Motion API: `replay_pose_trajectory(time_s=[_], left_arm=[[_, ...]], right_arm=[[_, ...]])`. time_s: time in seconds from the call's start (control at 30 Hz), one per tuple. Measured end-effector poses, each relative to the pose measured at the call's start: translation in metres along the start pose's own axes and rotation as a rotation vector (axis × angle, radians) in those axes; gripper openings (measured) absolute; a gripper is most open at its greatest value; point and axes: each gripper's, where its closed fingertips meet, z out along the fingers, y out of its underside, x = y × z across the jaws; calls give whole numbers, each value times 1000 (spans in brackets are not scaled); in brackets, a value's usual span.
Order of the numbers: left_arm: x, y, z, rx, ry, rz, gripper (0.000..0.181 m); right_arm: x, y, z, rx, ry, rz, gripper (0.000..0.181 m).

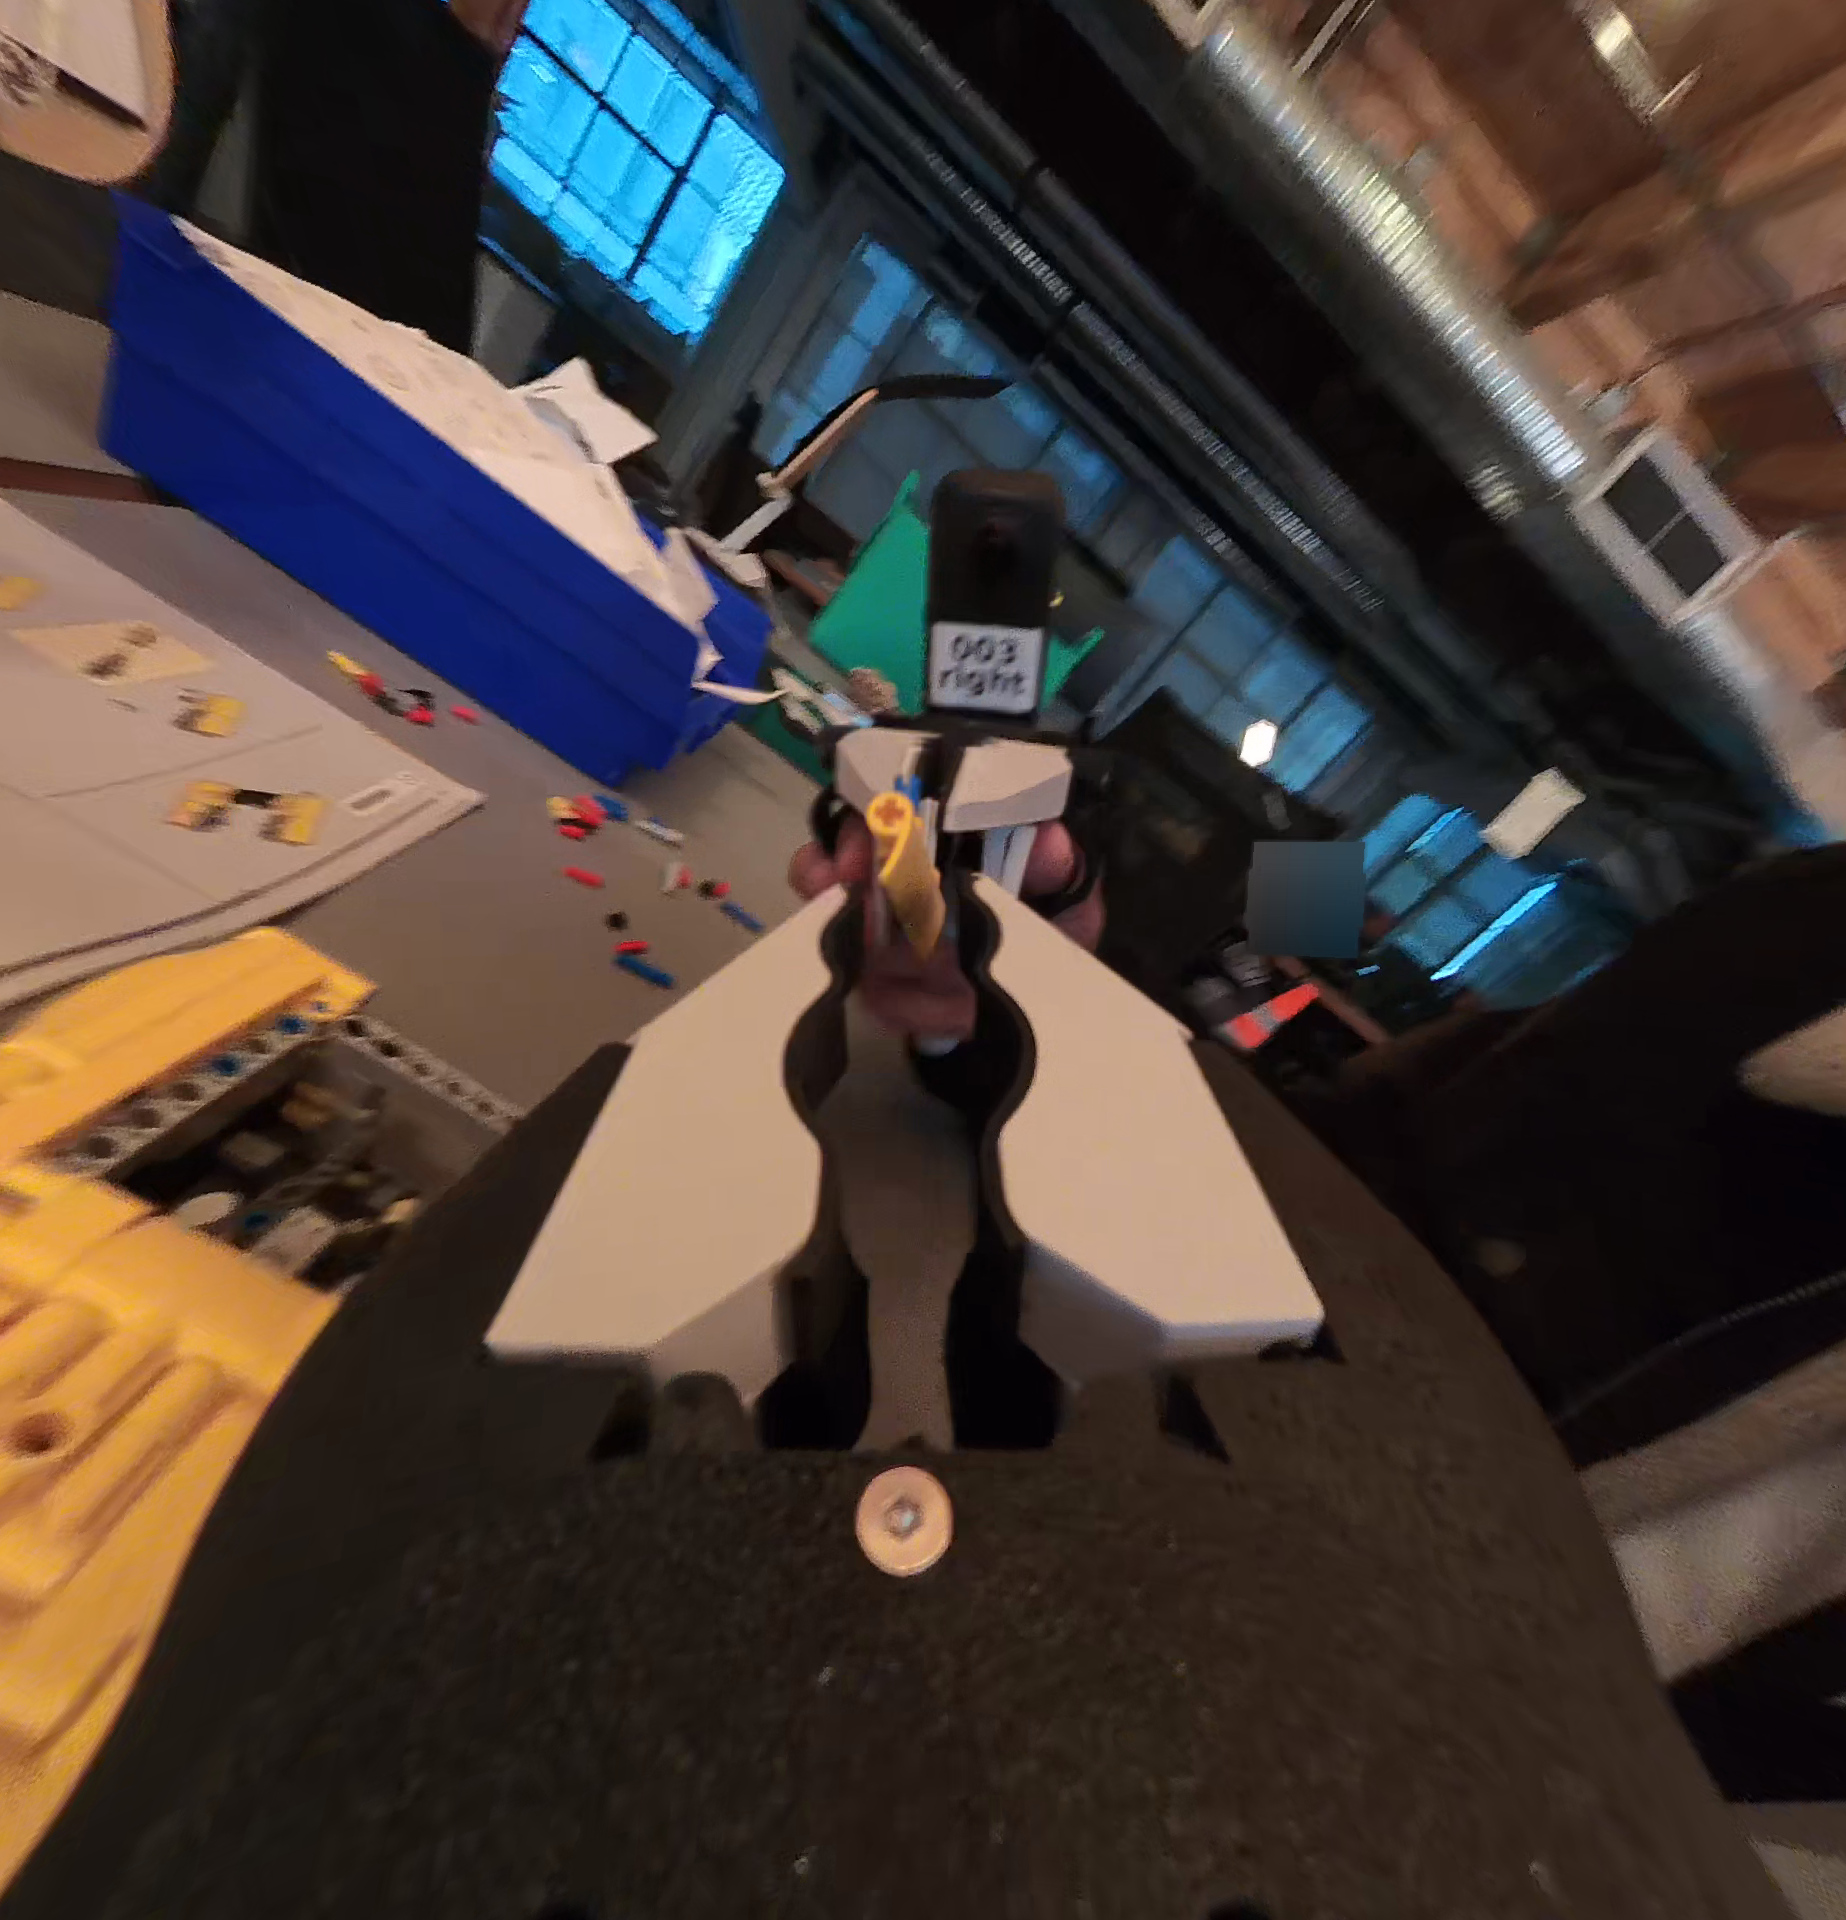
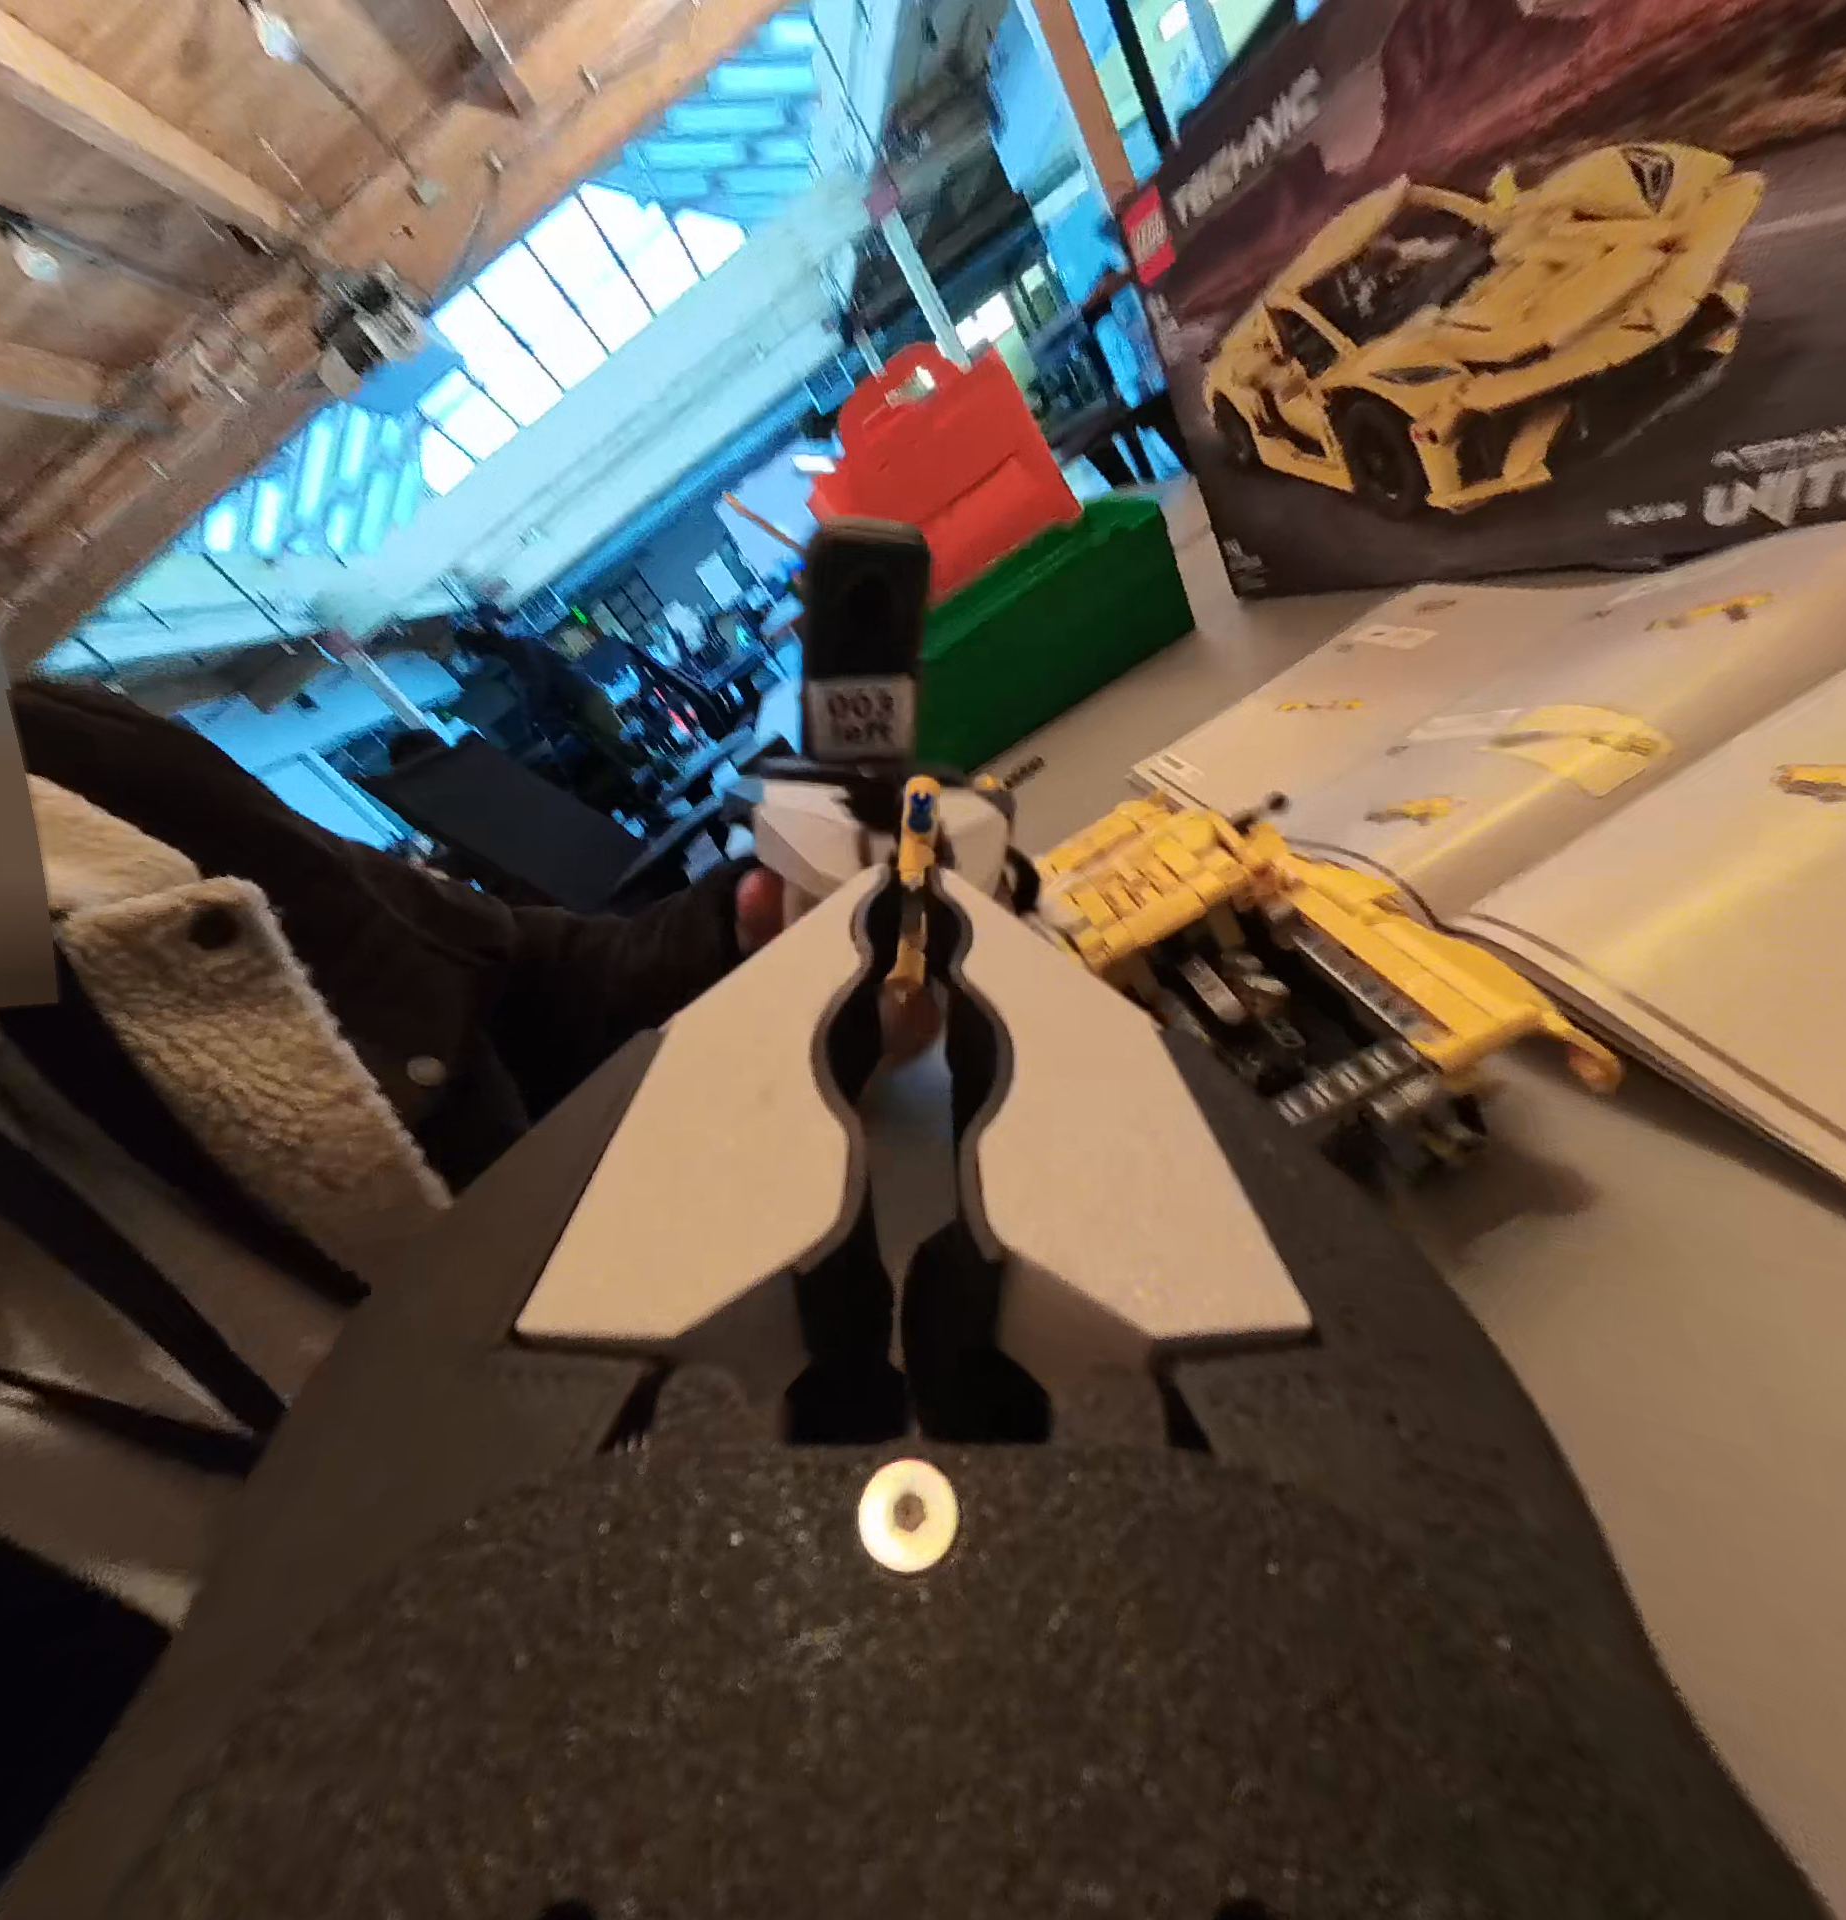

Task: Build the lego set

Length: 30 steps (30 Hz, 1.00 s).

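Observation:
A thin yellow Lego beam [image 1: 911, 878] hangs upright in the air between my two grippers, which face each other. It has a red axle at its top on the side facing the left wrist view and a blue pin at its top in the right wrist view. My right gripper [image 2: 914, 883] has its jaws nearly closed around the beam [image 2: 911, 940]. My left gripper [image 1: 911, 899] has its jaws apart, wider than the beam, with its tips either side of the lower end. The part-built yellow car [image 2: 1262, 935] lies on the table beside them.
The open instruction booklet [image 2: 1625, 831] and the set's box [image 2: 1521, 312] are at the right. Loose small pieces [image 1: 628, 862] lie on the grey table near stacked blue bins [image 1: 379, 499]. A green bin [image 2: 1054, 623] with a red one on it stands behind. A person's dark sleeve [image 2: 327, 935] is at the left. Less than 4 cm separates the two grippers' tips.

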Motion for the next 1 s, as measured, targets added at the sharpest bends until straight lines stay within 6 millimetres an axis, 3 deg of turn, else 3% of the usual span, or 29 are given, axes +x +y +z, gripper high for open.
replay_pose_trajectory(time_s=[0.07, 0.13, 0.23, 0.27, 0.5, 0.8, 1.0], left_arm=[[-11, 0, -6, -39, -87, 103, 25], [-16, -4, -14, -59, -149, 213, 25], [-11, -12, -19, -38, -162, 316, 25], [-7, -13, -19, -33, -150, 334, 25], [10, -2, -13, -68, -55, 399, 24], [30, 32, -8, -224, 73, 450, 22], [40, 56, -8, -330, 161, 394, 22]], right_arm=[[12, 15, -21, -129, 16, 26, 4], [23, 54, -44, -374, 32, 113, 4], [47, 100, -67, -652, 173, 42, 4], [51, 107, -69, -696, 182, 29, 4], [55, 129, -74, -825, 178, 84, 5], [75, 131, -80, -868, 258, -58, 8], [85, 125, -81, -848, 295, -148, 8]])
